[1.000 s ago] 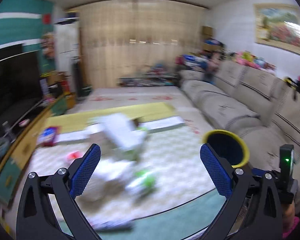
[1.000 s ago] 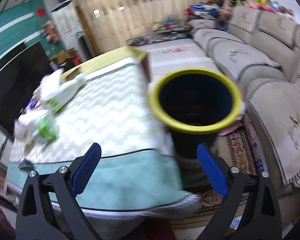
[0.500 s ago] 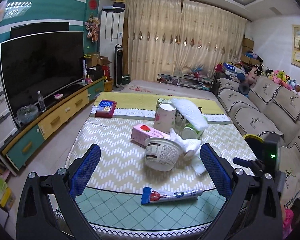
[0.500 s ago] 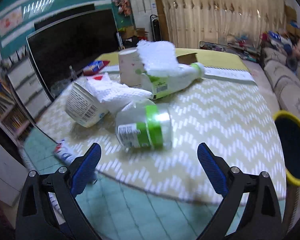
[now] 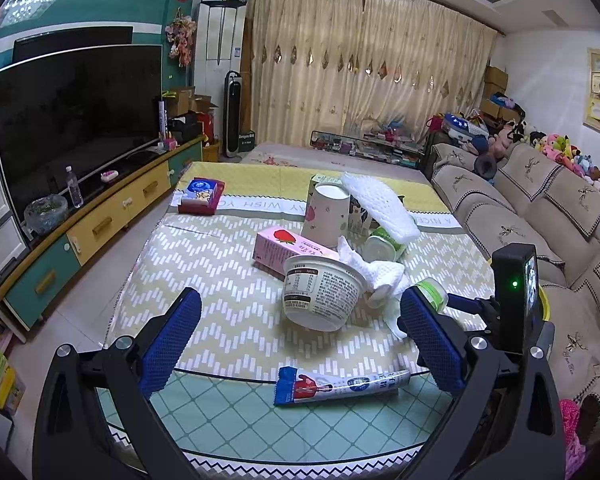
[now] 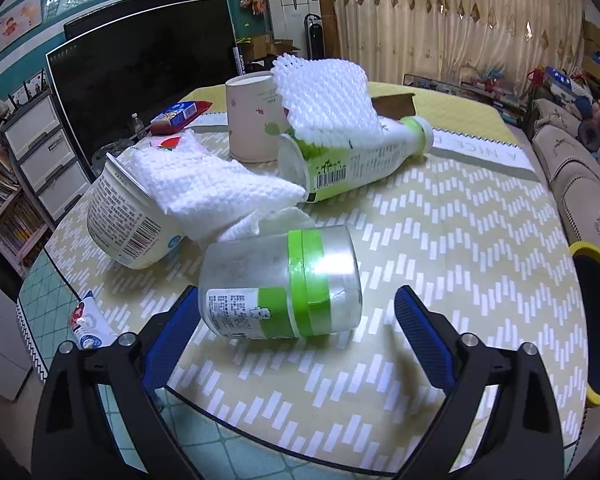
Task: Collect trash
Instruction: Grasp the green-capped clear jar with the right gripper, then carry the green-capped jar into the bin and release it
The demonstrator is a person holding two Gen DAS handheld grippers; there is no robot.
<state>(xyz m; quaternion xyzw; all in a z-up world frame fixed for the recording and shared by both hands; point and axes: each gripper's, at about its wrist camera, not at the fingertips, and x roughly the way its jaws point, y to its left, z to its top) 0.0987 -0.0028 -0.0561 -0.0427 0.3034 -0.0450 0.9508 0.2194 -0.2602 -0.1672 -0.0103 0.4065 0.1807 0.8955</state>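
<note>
A heap of trash is spread over the middle of the counter [image 5: 204, 264], which is covered by a zigzag-patterned cloth. In the right wrist view, a clear jar [image 6: 280, 284] with a green band is seen lying on its side near the counter's near edge, between the blue pads of the right tool [image 6: 296, 320]; the jaws are closing, yet neither pad is pressed against the jar. Behind the jar, a white paper towel [image 6: 212, 192] is draped against a tipped white tub [image 6: 128, 220], and a green-labelled bottle [image 6: 360, 160] is laid on its side beneath a white foam net [image 6: 324, 96]. A paper cup [image 6: 252, 116] is stood upside down beside the bottle. A yellow-rimmed bin [image 6: 596, 320] is seen past the counter's right edge. In the left wrist view, the left tool [image 5: 300, 336] is held spread wide above the near edge, with nothing pinched. A flattened tube [image 5: 340, 386] is laid along the near edge, and a pink carton [image 5: 288, 252] is set behind the tub. A red and blue packet [image 5: 200, 196] is placed at the far left corner.
</note>
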